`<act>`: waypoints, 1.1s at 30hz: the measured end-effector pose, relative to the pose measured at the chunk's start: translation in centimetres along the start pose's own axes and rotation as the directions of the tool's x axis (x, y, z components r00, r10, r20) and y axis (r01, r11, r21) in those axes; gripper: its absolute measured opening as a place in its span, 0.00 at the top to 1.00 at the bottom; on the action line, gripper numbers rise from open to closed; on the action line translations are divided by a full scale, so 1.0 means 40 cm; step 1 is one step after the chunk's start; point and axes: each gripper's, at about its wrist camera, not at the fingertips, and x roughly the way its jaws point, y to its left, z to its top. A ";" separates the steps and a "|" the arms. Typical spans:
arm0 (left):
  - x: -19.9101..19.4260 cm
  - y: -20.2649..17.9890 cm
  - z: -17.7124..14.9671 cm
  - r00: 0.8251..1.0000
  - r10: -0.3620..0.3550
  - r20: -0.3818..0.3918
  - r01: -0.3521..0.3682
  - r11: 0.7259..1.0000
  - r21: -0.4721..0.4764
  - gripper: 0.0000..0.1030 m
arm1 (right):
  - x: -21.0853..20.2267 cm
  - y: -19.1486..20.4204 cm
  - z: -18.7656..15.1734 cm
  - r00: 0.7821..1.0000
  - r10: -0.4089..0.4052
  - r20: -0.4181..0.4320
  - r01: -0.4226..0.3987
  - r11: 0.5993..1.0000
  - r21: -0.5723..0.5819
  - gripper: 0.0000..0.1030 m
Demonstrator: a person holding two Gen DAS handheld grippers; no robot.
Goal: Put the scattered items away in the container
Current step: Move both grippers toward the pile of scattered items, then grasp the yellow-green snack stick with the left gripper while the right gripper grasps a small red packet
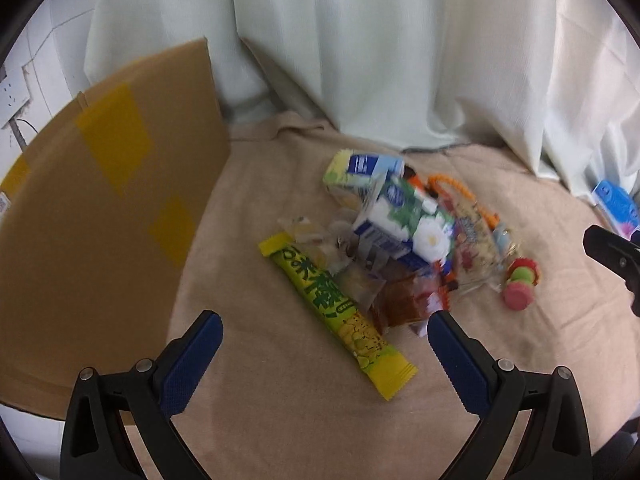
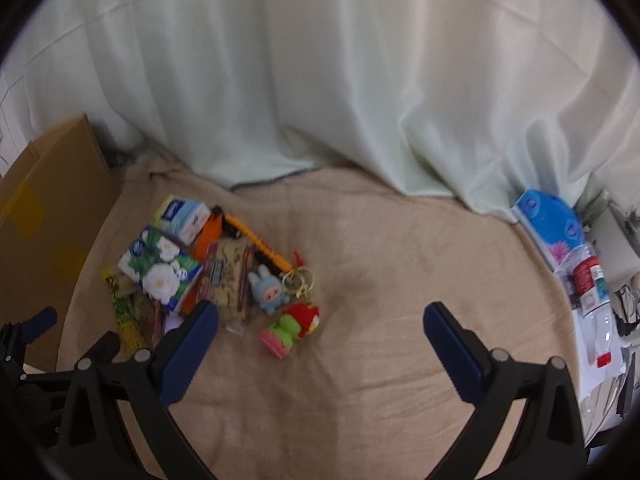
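With both grippers, left (image 1: 325, 330) and right (image 2: 321, 318), spread wide and empty, lower your left fingers squarely across the yellow stick (image 1: 340, 316) before closing.

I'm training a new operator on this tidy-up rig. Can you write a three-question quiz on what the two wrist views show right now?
1. True or false: the left tongs grip the yellow-green snack stick.
2. Which lies nearest the right tongs? A) blue tissue pack B) pink-and-green toy C) water bottle
3. Fill in: the cardboard box stands on the ___ side of the pile.

Key:
1. False; both tongs are open and empty.
2. B.
3. Left.
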 end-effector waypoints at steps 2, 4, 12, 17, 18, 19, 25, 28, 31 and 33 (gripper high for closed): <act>0.021 0.005 -0.005 1.000 -0.021 -0.014 0.021 1.000 -0.012 0.00 | 0.007 0.005 -0.005 0.999 0.033 -0.002 -0.033 0.999 -0.008 0.00; 0.029 0.016 -0.007 0.998 -0.059 0.002 0.059 0.997 -0.047 0.00 | 0.003 0.008 -0.008 0.998 0.064 0.009 -0.064 0.998 -0.003 0.00; 0.072 0.068 -0.014 0.999 -0.008 -0.035 0.002 0.988 -0.152 0.00 | 0.005 0.046 -0.016 0.991 0.136 0.005 -0.136 0.990 -0.048 0.00; 0.118 0.074 -0.020 0.997 -0.014 -0.077 0.002 0.989 -0.151 0.00 | 0.018 0.077 -0.020 0.991 0.137 0.004 -0.136 0.987 -0.084 0.01; 0.126 0.073 -0.020 0.996 -0.022 -0.082 0.010 0.989 -0.150 0.00 | 0.022 0.080 -0.022 0.990 0.142 -0.004 -0.142 0.986 -0.087 0.01; 0.130 0.071 -0.018 0.996 -0.021 -0.087 0.007 0.989 -0.149 0.00 | 0.029 0.086 -0.024 0.990 0.142 -0.016 -0.142 0.985 -0.092 0.01; 0.149 0.069 -0.016 0.995 0.020 -0.102 -0.032 0.993 -0.117 0.01 | 0.065 0.108 -0.040 0.983 0.173 -0.059 -0.179 0.978 -0.110 0.01; 0.153 0.073 -0.011 0.996 0.020 -0.089 -0.028 0.996 -0.090 0.10 | 0.073 0.117 -0.040 0.960 0.271 -0.070 -0.276 0.957 -0.091 0.03; 0.147 0.078 -0.012 0.997 0.037 -0.065 -0.041 0.998 -0.054 0.34 | 0.093 0.136 -0.047 0.939 0.321 -0.122 -0.332 0.940 -0.081 0.16; 0.145 0.089 -0.014 0.998 0.039 -0.056 -0.041 0.998 -0.038 0.43 | 0.101 0.148 -0.056 0.936 0.324 -0.134 -0.337 0.937 -0.089 0.20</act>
